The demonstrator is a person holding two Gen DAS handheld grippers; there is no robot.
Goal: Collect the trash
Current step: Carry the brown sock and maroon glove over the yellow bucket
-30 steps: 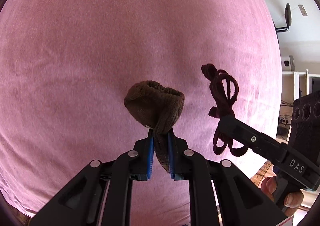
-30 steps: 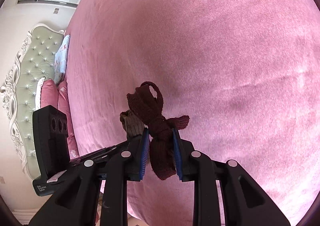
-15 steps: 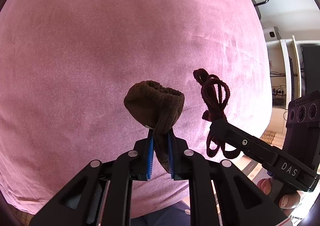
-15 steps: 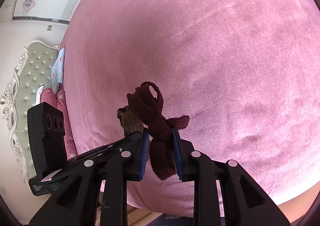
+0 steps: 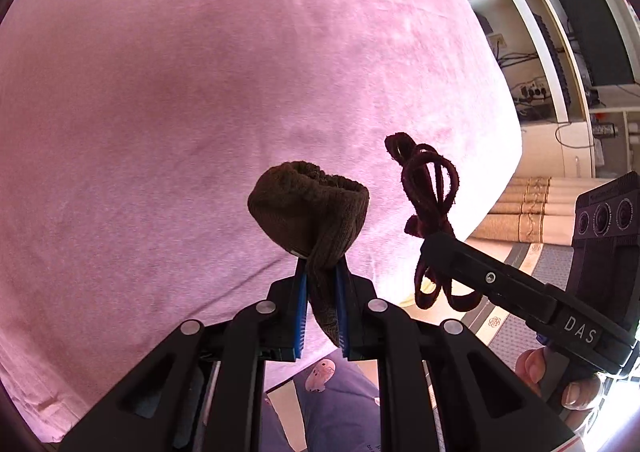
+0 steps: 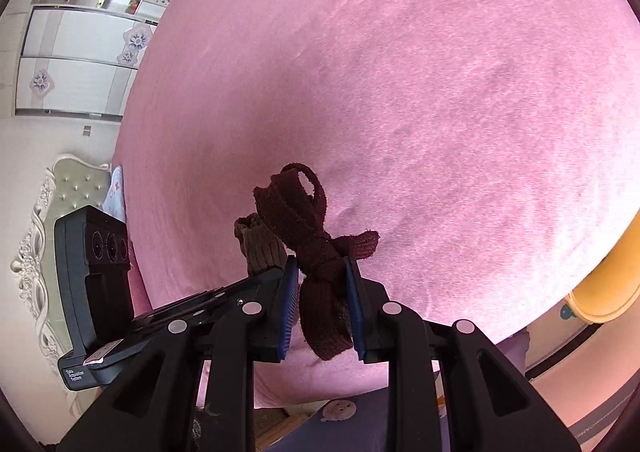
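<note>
Both grippers point downward over the pink bed [image 5: 160, 112]. The left gripper [image 5: 322, 292] pinches a brown sock [image 5: 308, 204]; beside it, the right gripper [image 6: 322, 292] pinches a knotted maroon strap [image 6: 316, 252].

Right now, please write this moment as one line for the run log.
left gripper: shut on brown sock | right gripper: shut on dark red knotted cloth strip | both above pink bedspread

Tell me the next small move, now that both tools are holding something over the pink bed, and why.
Probably carry both away toward a bin, none being visible. The left tool is shut on the brown sock, the right tool on the maroon knotted strip, both clear of the pink bedspread.
</note>
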